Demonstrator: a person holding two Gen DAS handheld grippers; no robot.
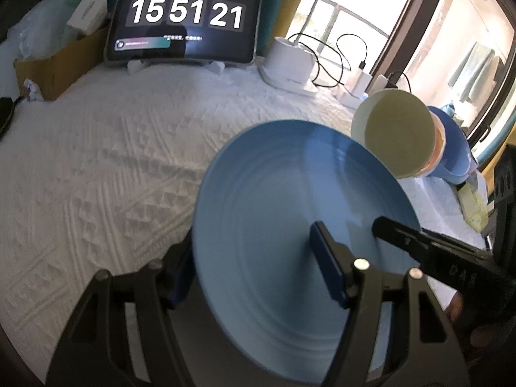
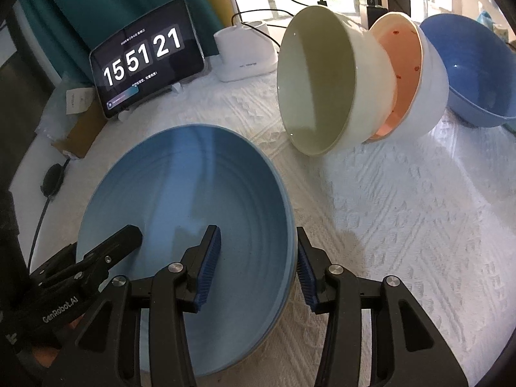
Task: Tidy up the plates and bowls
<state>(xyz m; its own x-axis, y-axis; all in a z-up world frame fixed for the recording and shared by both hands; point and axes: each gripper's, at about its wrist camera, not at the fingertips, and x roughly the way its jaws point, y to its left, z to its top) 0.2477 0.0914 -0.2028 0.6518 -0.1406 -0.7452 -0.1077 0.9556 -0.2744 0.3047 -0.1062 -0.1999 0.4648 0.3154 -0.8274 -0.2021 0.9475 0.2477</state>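
A light blue plate hangs tilted just over the white cloth; a second rim seems to show under it. My left gripper is shut on its left side, one finger on the inner face and the other hidden behind the rim. My right gripper is shut on the right side, with one pad inside and one outside the rim. Each view shows the other gripper at the plate. Behind lie a cream bowl, a pink-lined white bowl and a blue bowl, nested on their sides.
A tablet showing a clock stands at the back, with a white appliance and its cables beside it. A cardboard box sits at the back left. The textured white cloth covers the table.
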